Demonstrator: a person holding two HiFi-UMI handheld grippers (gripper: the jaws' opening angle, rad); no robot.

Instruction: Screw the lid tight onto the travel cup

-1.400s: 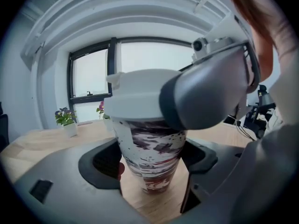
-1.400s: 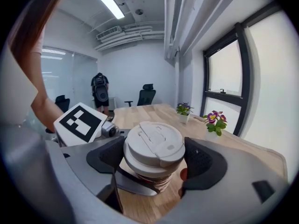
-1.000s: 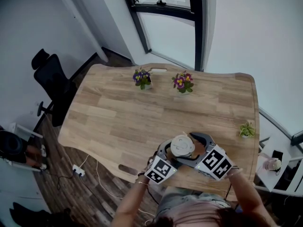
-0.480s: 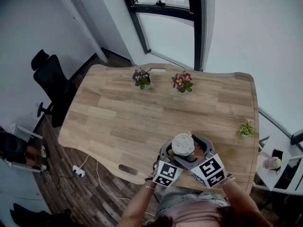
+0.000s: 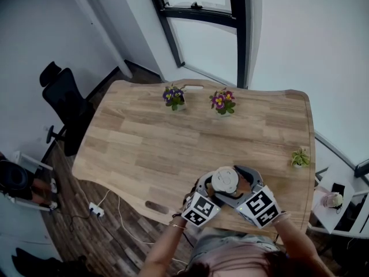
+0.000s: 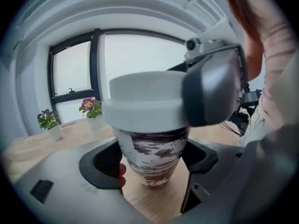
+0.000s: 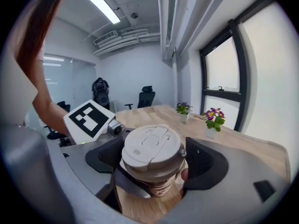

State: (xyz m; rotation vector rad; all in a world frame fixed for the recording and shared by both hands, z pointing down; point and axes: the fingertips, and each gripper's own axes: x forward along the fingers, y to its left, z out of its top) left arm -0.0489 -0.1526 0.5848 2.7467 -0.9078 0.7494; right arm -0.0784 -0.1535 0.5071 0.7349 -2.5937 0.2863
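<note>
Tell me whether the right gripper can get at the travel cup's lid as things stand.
Yes, it seems so: the right gripper has its jaws on either side of the lid, with nothing between. The left gripper grips the travel cup lower down, on its body, leaving the lid's rim free.

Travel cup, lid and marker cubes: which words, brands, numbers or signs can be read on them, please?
No word, brand or number can be read in any view.
travel cup: brown and white mottled pattern only, no letters.
lid: moulded shapes, no legible print.
marker cube: black and white square code, not text.
</note>
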